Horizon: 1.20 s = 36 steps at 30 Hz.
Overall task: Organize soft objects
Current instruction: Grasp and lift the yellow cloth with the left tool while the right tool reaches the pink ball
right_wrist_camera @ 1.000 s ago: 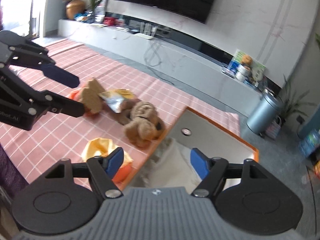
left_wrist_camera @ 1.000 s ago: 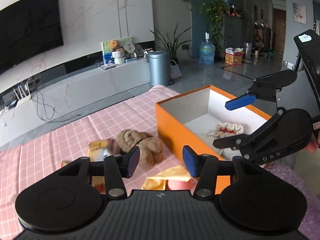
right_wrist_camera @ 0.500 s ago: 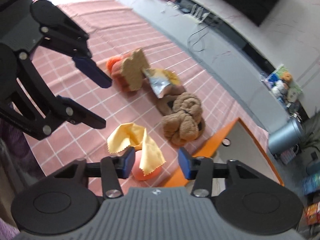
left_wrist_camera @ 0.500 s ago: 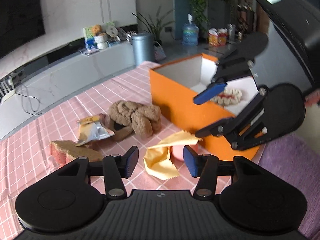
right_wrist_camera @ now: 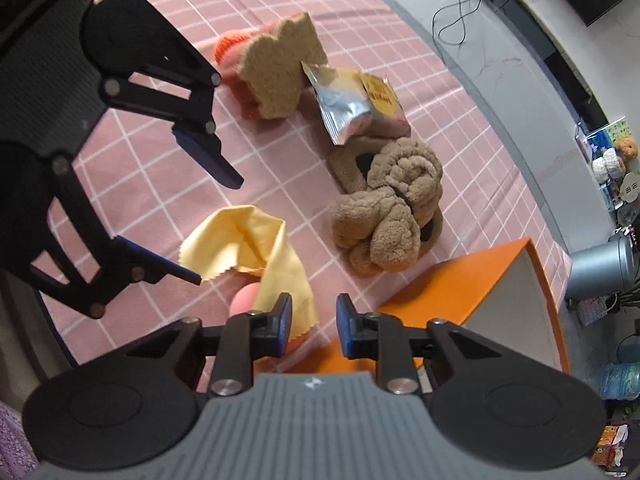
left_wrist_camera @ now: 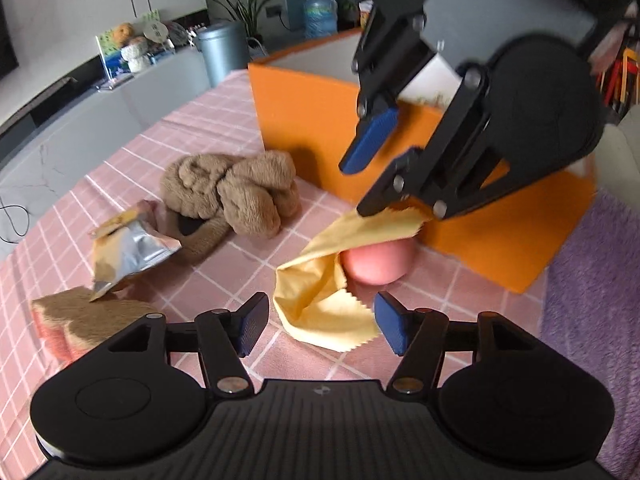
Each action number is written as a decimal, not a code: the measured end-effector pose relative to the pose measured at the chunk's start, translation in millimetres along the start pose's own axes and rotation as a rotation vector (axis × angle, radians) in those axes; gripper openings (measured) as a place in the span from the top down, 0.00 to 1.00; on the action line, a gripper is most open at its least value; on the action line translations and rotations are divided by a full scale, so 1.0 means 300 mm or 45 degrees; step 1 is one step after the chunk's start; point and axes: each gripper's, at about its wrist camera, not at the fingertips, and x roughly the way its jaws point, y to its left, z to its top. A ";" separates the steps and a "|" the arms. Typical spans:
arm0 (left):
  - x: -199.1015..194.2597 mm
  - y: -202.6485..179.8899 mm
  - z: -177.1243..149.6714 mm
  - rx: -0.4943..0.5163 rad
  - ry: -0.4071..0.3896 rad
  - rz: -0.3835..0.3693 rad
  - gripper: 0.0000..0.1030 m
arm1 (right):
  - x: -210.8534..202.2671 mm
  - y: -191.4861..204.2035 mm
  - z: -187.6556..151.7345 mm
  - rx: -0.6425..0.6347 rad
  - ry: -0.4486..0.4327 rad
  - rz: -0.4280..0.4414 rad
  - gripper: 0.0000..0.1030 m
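My left gripper [left_wrist_camera: 318, 326] hangs over the pink checked tablecloth [left_wrist_camera: 192, 132], jaws opening, nothing pressed between them; the yellow cloth [left_wrist_camera: 320, 304] lies under them, draped on a pink ball [left_wrist_camera: 378, 260] beside the orange box [left_wrist_camera: 316, 120]. My right gripper [right_wrist_camera: 313, 326] is closing, 1 pad at the cloth's edge, not yet clamped. The brown plush [right_wrist_camera: 394, 216] lies near the box's corner.

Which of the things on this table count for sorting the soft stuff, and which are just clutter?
For the job:
yellow cloth
pink ball
brown plush toy
tan fuzzy piece
orange box

Lying about:
foil snack packet
grey bin
water bottle
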 end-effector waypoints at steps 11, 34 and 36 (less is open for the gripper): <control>0.143 0.013 0.015 0.148 -0.012 -0.016 0.37 | 0.069 -0.030 0.018 -0.021 0.046 0.040 0.87; 0.002 0.057 -0.033 -0.121 -0.032 0.138 0.96 | -0.024 -0.027 0.033 0.060 -0.032 0.091 0.83; -0.042 0.060 -0.050 -0.153 -0.028 0.171 0.96 | -0.020 -0.012 0.035 0.045 -0.020 0.103 0.76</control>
